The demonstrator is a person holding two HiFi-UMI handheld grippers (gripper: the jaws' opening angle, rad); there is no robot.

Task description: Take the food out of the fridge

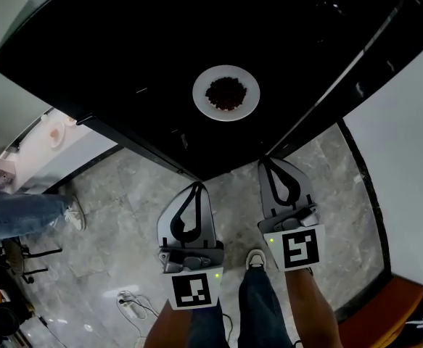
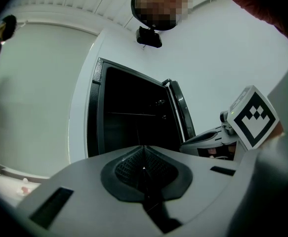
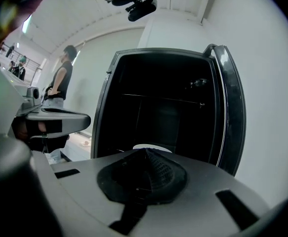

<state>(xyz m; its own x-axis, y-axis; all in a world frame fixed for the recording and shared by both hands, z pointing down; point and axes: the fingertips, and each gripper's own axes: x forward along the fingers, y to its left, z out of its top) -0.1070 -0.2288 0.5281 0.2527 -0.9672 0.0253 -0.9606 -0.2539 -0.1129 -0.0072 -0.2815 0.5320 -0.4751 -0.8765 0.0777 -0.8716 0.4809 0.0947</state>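
Past the tips of left gripper (image 1: 194,188) and right gripper (image 1: 270,164), inside the open fridge (image 1: 124,42): food (image 1: 226,93) on its plate (image 1: 201,93), untouched | both grippers clenched on nothing | opening's done, reaching in, grabbing and pulling out all left imo
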